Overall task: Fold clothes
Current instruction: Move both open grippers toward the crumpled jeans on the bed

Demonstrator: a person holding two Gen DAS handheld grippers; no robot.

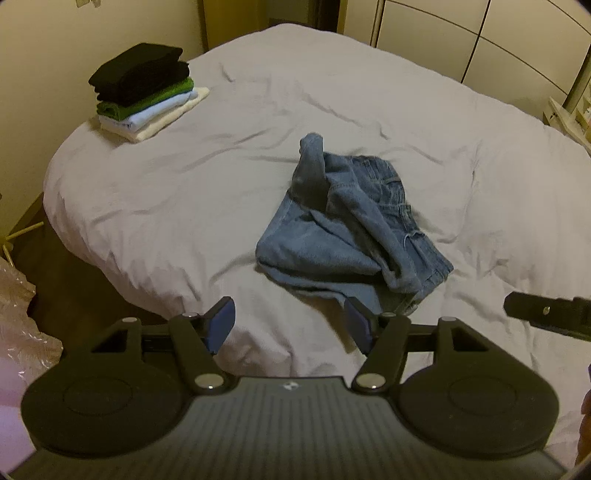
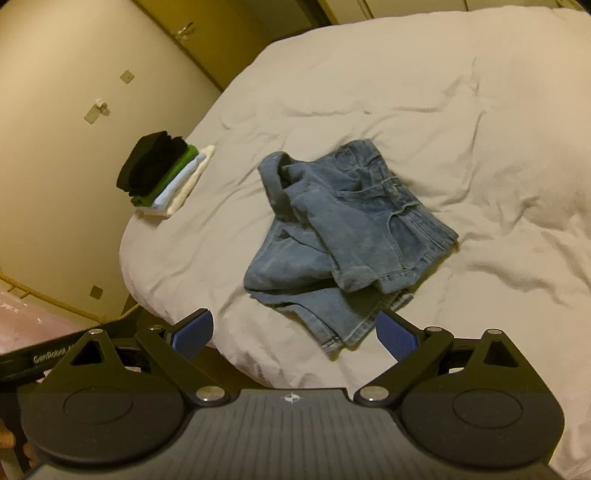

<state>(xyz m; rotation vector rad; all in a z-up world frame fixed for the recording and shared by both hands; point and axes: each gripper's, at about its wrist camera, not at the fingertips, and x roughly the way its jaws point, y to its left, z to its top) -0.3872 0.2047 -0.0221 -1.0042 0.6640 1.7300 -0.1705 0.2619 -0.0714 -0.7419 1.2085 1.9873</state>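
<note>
A crumpled pair of blue jeans (image 1: 351, 225) (image 2: 343, 240) lies in a loose heap on the white bed cover (image 1: 184, 192) (image 2: 461, 129), near its front edge. My left gripper (image 1: 290, 323) is open just short of the heap, nothing between its blue pads. My right gripper (image 2: 293, 334) is open too, held above the jeans' near hem with empty pads. In the left wrist view a black part of the right gripper (image 1: 546, 312) pokes in from the right edge. A stack of folded clothes (image 1: 142, 92) (image 2: 164, 173), black on top, then green, pale blue and cream, sits at the bed's far left corner.
A cream wall (image 2: 55, 147) runs along the bed's left side. White wardrobe doors (image 1: 461, 33) stand beyond the bed's far right. Pink plastic wrap (image 1: 18, 332) lies on the dark floor at the left. The bed's near edge drops off by my left gripper.
</note>
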